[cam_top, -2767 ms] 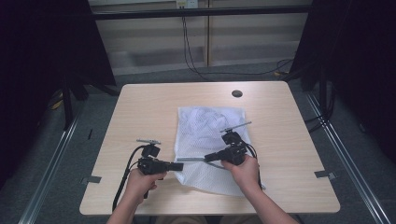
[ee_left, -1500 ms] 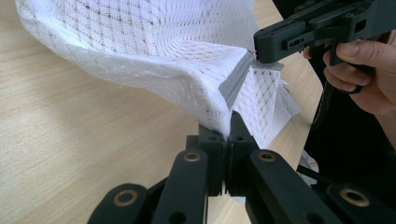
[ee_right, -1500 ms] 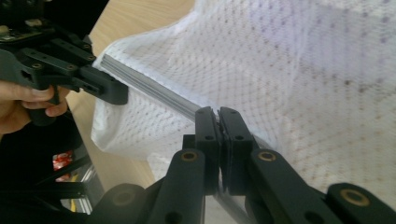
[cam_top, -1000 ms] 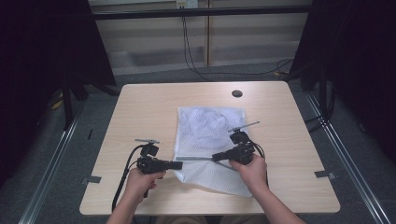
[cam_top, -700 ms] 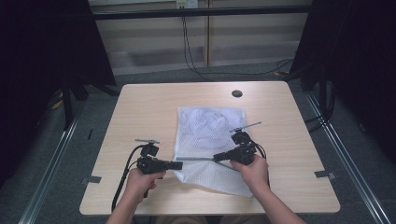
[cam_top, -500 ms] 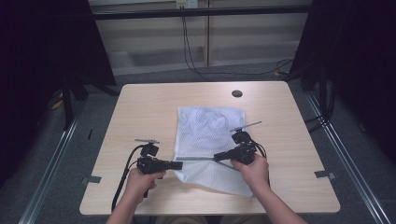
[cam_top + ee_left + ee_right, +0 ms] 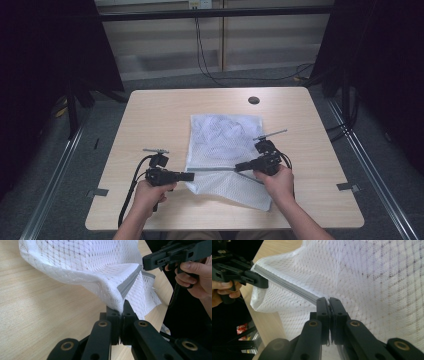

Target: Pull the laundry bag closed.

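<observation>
Centrally on the pale wooden table (image 7: 150,115) lies a white mesh laundry bag (image 7: 225,135), its long axis running from the person's edge toward the far edge, with a grey zipper (image 7: 212,170) crossing its near end from side to side. Around it the tabletop is bare except for a small dark round disc (image 7: 254,100) near the far edge, well apart from the bag; black cables (image 7: 200,45) hang against the wall beyond, and metal rails (image 7: 60,165) flank the table on the floor. Nothing stands between the grippers and the bag. Open wood surrounds the bag on the left, right and far sides, while its near right corner lies close to the table's front edge. The left gripper (image 7: 187,176) has its jaws pressed together on the left end of the zipper, where the mesh is lifted into a raised fold (image 7: 110,287); in the left gripper view the cloth is pinched just above the closed jaws. The right gripper (image 7: 239,167) likewise has its jaws closed tight on the zipper farther to the right, seen in the right gripper view with the grey zipper band (image 7: 287,286) stretching away toward the other gripper. Between the two grips the zipper runs taut and nearly level.
</observation>
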